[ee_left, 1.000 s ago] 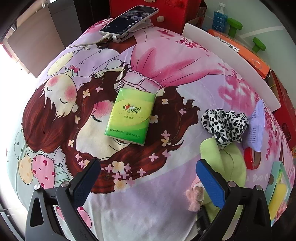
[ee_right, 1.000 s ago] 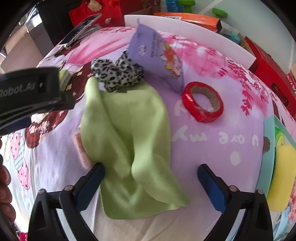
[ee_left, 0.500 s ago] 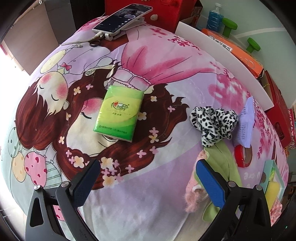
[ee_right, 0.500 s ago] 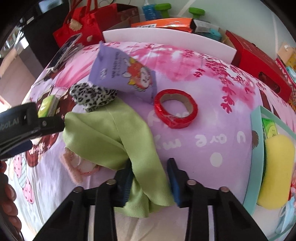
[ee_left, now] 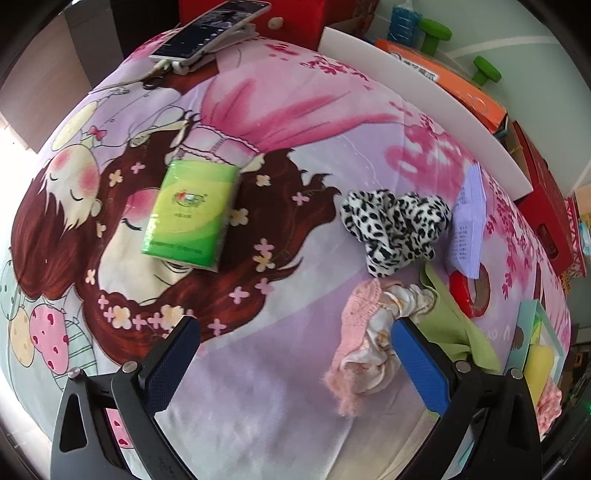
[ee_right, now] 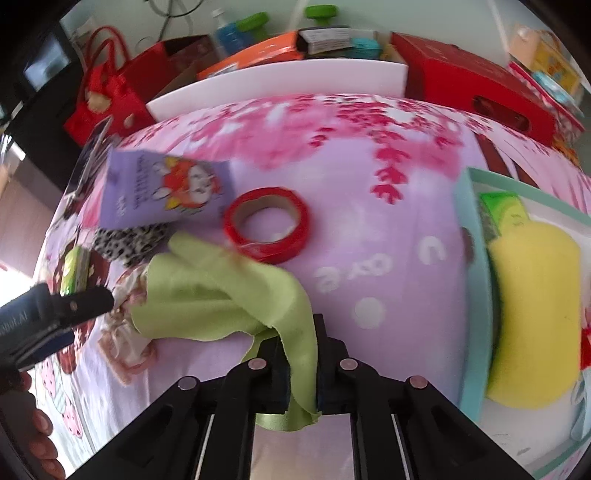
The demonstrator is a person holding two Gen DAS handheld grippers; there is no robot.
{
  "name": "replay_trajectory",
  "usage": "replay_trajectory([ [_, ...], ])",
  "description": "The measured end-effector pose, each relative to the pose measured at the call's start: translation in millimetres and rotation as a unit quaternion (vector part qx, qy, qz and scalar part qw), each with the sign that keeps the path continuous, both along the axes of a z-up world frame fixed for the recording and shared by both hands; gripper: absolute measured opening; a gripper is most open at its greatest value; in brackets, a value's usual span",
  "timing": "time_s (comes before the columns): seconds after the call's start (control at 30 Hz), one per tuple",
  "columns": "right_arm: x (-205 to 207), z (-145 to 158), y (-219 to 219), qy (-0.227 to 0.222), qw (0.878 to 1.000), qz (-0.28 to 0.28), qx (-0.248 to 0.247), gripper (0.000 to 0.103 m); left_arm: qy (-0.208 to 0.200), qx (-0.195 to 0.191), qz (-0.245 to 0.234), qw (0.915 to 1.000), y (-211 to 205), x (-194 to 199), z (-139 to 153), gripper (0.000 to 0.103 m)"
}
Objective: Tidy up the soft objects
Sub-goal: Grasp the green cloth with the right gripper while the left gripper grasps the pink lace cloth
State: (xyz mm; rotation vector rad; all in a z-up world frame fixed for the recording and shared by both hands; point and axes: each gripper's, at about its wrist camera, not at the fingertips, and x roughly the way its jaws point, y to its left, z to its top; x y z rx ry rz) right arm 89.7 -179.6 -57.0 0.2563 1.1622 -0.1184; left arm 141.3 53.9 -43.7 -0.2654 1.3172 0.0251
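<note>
Green cloth: your right tongs (ee_right: 301,363) are pinching the green cloth (ee_right: 221,291) by one edge; most of it hangs in a loose fold out to the left of the tongs.
Left tongs: your left tongs (ee_left: 295,362) are spread wide over the cartoon-print bedspread (ee_left: 295,110), with nothing between them.
Pink sock: a pink-and-white sock (ee_left: 365,339) lies crumpled just beside the right finger of your left tongs, touching the green cloth's edge.
Leopard scrunchie: the leopard-print scrunchie (ee_left: 395,229) sits just beyond the sock, next to the purple packet (ee_left: 467,221).
Red tape: a red tape roll (ee_right: 267,225) lies flat, touching the purple packet's corner and close to the cloth.
Tissue pack: a green tissue pack (ee_left: 192,212) rests well apart to the left, in the middle of the bedspread.
Teal tray: a teal tray (ee_right: 474,280) on your right holds a yellow sponge (ee_right: 532,317).
Phone: a phone (ee_left: 210,29) lies at the far edge.
</note>
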Motion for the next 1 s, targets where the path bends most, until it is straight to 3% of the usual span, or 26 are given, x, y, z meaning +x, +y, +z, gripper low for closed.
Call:
replay_trajectory([
  [0.33, -4.2, 12.2, -22.1, -0.011, 0.999, -0.032, 0.001, 0.009, -0.002, -0.006, -0.038, 0.9993, -39.1, 5.5, -6.3, 0.102],
  [0.43, -6.2, 18.5, -23.0, -0.017, 0.999, -0.031, 0.0, 0.009, -0.004, -0.01, -0.042, 0.999, -50.3, 7.4, -6.4, 0.097],
  [0.5, -5.3, 21.4, -22.6, -0.021, 0.999, -0.031, -0.001, 0.009, -0.004, -0.012, -0.047, 0.9988, -55.7, 8.8, -7.4, 0.084],
  [0.63, -7.0, 24.1, -23.3, -0.023, 0.999, -0.031, -0.002, 0.009, -0.01, -0.012, -0.06, 0.9981, -66.5, 9.0, -7.7, 0.07],
  [0.7, -7.3, 23.8, -23.4, -0.022, 0.999, -0.032, -0.002, 0.009, -0.016, -0.019, -0.062, 0.9977, -70.6, 9.5, -6.3, 0.052],
  [0.9, -7.4, 21.7, -24.1, -0.018, 0.999, -0.033, 0.0, 0.009, -0.019, -0.036, -0.071, 0.9967, -82.6, 11.4, -6.2, 0.032],
  [1.0, -7.2, 20.8, -24.5, -0.017, 0.999, -0.033, 0.001, 0.009, -0.017, -0.048, -0.066, 0.9965, -85.4, 11.7, -8.3, 0.03],
])
